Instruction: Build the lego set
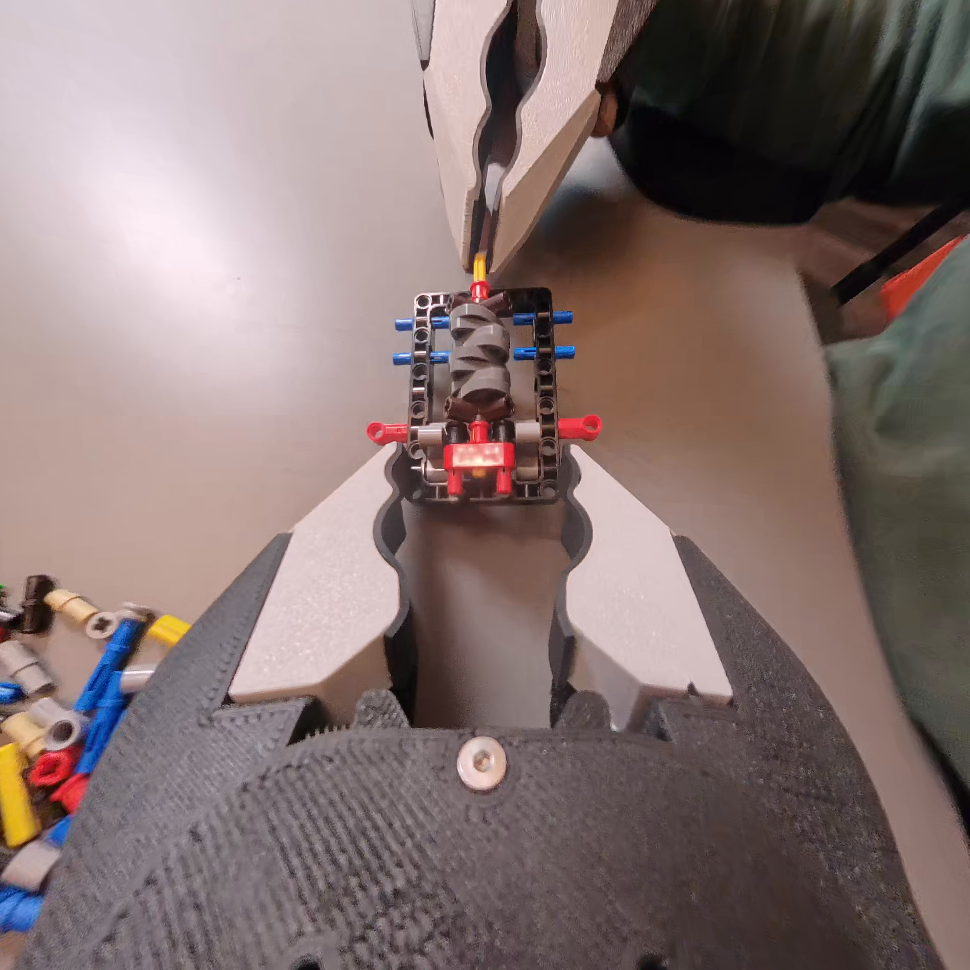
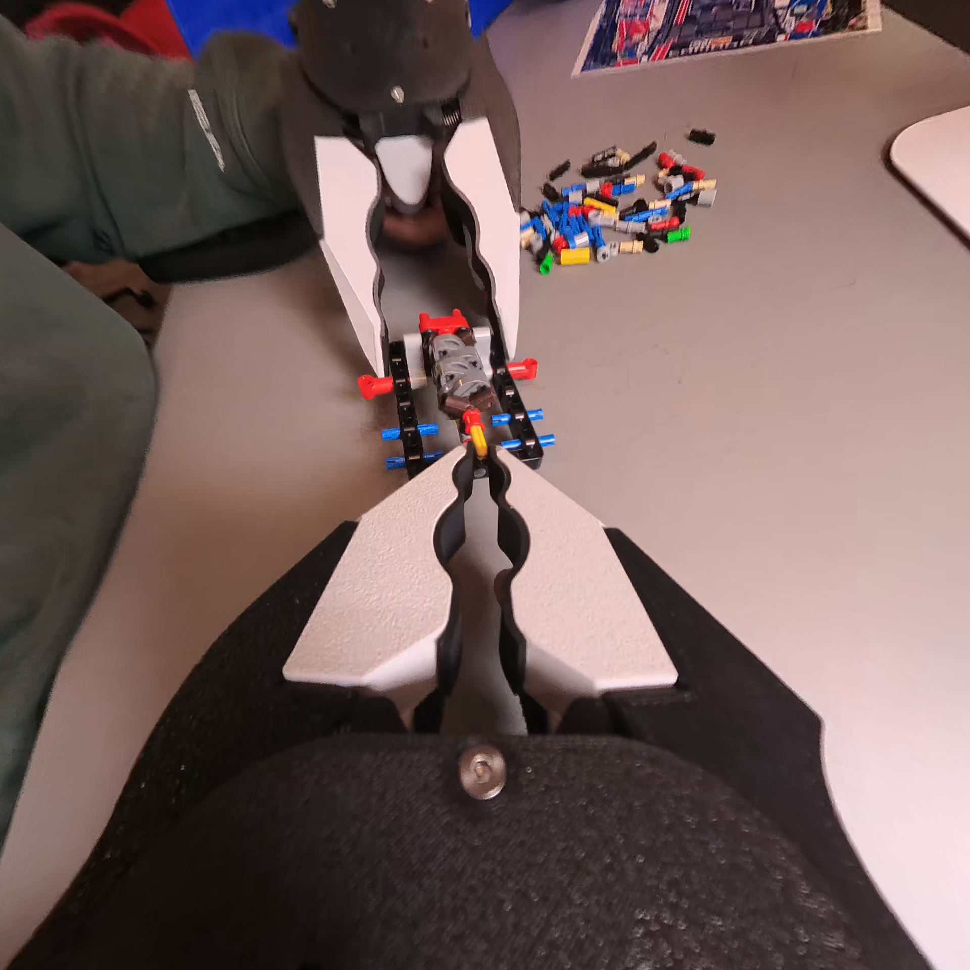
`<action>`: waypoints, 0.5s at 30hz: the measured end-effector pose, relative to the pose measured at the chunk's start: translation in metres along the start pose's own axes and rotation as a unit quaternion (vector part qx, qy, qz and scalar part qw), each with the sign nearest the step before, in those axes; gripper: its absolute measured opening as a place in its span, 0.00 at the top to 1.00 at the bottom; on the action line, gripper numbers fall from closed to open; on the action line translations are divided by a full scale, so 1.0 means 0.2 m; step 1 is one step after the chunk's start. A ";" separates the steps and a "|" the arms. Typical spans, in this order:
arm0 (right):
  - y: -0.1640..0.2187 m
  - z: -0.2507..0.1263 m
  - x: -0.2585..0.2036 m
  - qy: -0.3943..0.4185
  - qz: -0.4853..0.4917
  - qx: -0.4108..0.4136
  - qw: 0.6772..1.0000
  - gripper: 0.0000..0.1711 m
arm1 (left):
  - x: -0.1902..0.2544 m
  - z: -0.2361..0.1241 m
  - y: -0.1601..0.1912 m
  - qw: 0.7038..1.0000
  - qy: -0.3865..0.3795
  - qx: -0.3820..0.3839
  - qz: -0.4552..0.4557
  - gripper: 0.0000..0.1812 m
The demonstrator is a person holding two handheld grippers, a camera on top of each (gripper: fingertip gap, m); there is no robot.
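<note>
A black rectangular lego frame (image 1: 546, 393) (image 2: 404, 399) lies on the grey table, with blue pins, red pins and a grey twisted stack (image 1: 480, 357) (image 2: 456, 370) on a yellow axle (image 1: 479, 269) (image 2: 477, 438) down its middle. My left gripper (image 1: 483, 475) (image 2: 446, 346) is shut on the near end of the frame, one finger at each side. My right gripper (image 2: 478, 455) (image 1: 480, 265) faces it and is shut on the tip of the yellow axle, which sticks out of the frame's far end.
A pile of loose lego pieces (image 2: 614, 210) (image 1: 47, 708) lies on the table to the left gripper's left. An instruction booklet (image 2: 724, 31) lies beyond it. A white object's edge (image 2: 934, 162) is at the right. A person's green sleeves (image 1: 903, 420) (image 2: 78, 157) flank the table edge. Tip to tip, the grippers are about 7 centimetres apart.
</note>
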State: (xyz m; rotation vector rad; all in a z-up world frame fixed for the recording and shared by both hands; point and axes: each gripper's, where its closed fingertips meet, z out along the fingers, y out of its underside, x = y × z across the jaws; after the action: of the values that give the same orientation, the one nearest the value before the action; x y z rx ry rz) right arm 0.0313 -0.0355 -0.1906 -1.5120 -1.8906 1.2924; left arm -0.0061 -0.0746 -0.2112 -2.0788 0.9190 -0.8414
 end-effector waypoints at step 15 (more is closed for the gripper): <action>-0.13 -0.07 -0.07 -0.048 0.031 0.067 0.996 0.99 | 0.06 -0.06 -0.09 0.995 0.067 0.061 -0.050 0.68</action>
State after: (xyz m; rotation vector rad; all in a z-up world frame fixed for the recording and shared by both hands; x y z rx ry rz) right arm 0.0332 -0.0411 -0.1593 -1.4740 -1.7869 1.5135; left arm -0.0031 -0.0788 -0.1868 -1.9943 0.8175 -1.0731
